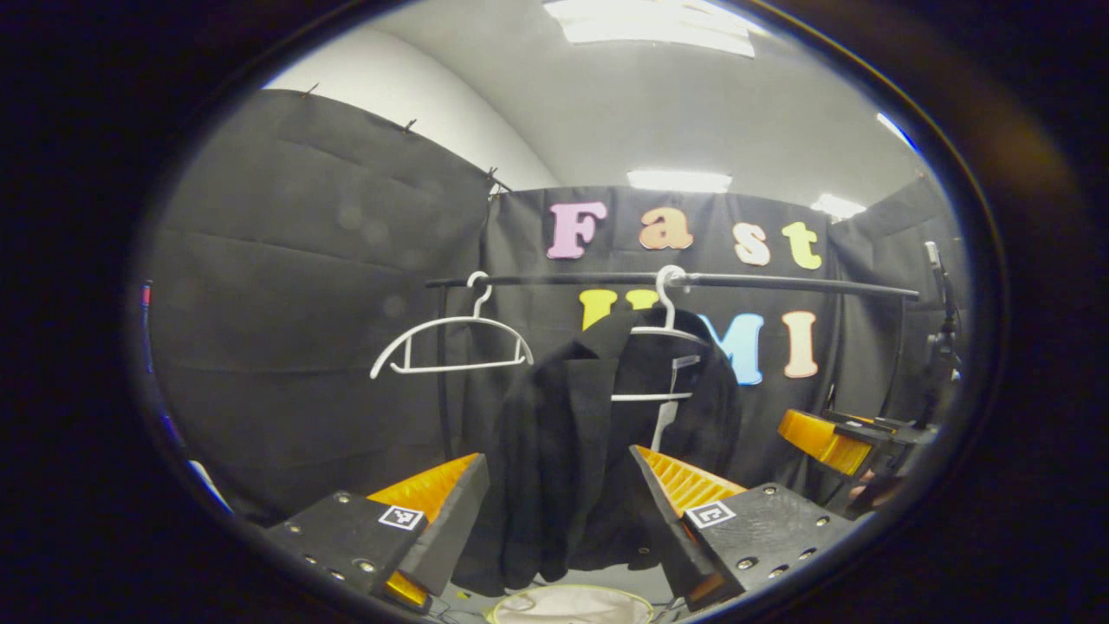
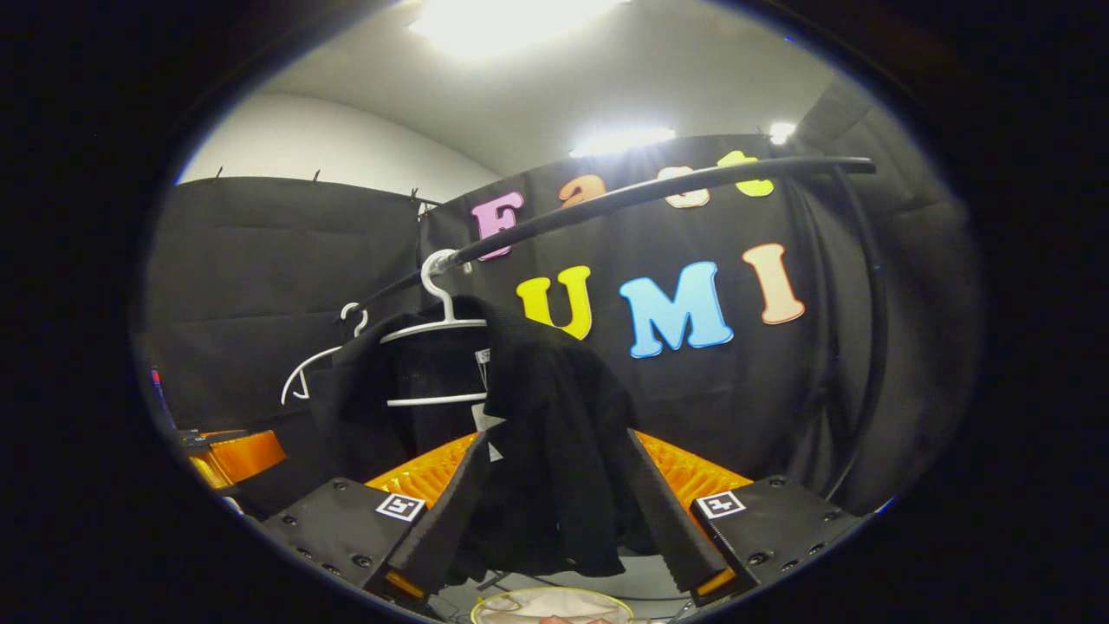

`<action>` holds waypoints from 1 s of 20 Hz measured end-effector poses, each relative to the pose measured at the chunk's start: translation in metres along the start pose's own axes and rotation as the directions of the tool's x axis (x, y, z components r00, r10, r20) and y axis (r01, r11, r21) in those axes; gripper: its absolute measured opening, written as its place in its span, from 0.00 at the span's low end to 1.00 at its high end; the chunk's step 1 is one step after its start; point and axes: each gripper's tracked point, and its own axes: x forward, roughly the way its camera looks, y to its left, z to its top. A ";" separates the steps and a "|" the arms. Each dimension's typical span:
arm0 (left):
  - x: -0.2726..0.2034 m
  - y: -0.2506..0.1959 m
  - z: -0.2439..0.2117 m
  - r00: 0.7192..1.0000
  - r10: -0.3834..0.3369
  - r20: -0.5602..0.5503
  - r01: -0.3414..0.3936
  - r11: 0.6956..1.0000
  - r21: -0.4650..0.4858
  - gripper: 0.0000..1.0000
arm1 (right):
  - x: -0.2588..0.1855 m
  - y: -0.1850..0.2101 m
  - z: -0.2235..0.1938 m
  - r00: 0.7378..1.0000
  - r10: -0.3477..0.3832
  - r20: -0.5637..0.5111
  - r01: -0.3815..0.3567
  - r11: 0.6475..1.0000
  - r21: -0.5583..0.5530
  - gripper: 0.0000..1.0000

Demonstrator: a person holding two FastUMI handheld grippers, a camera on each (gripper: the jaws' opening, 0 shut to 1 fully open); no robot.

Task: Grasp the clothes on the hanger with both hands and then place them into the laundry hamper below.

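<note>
A black garment (image 1: 554, 407) hangs from a white hanger (image 1: 663, 334) on the black rail (image 1: 780, 282). One shoulder has slipped off the hanger and droops forward. My left gripper (image 1: 556, 459) is open, its orange-ribbed fingers (image 1: 693, 485) on either side of the cloth's lower part. In the right gripper view the garment (image 2: 554, 381) drapes down between the wide-spread fingers (image 2: 684, 472) of my right gripper (image 2: 553, 442), which is open. The pale rim of the hamper (image 1: 572, 602) lies directly below, and the hamper (image 2: 554, 605) also peeks in under the right gripper.
An empty white hanger (image 1: 450, 342) hangs on the rail left of the garment. The right gripper (image 1: 823, 438) sits off to the garment's right. The left gripper (image 2: 234, 455) appears at the left edge of the right gripper view. Black cloth walls close in all around.
</note>
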 end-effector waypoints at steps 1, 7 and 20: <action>0.005 -0.001 -0.001 1.000 0.018 -0.002 -0.018 1.000 0.004 0.94 | 0.012 0.008 0.000 1.000 0.029 -0.003 -0.029 1.000 0.009 0.98; 0.031 -0.011 -0.002 0.994 0.105 -0.012 -0.105 0.994 -0.019 0.94 | 0.071 0.039 -0.012 0.990 0.137 -0.025 -0.138 0.990 -0.003 0.98; 0.087 -0.015 -0.011 0.969 0.246 0.005 -0.246 0.969 0.002 0.92 | 0.164 0.017 -0.044 0.992 0.121 -0.046 -0.123 0.992 -0.030 0.98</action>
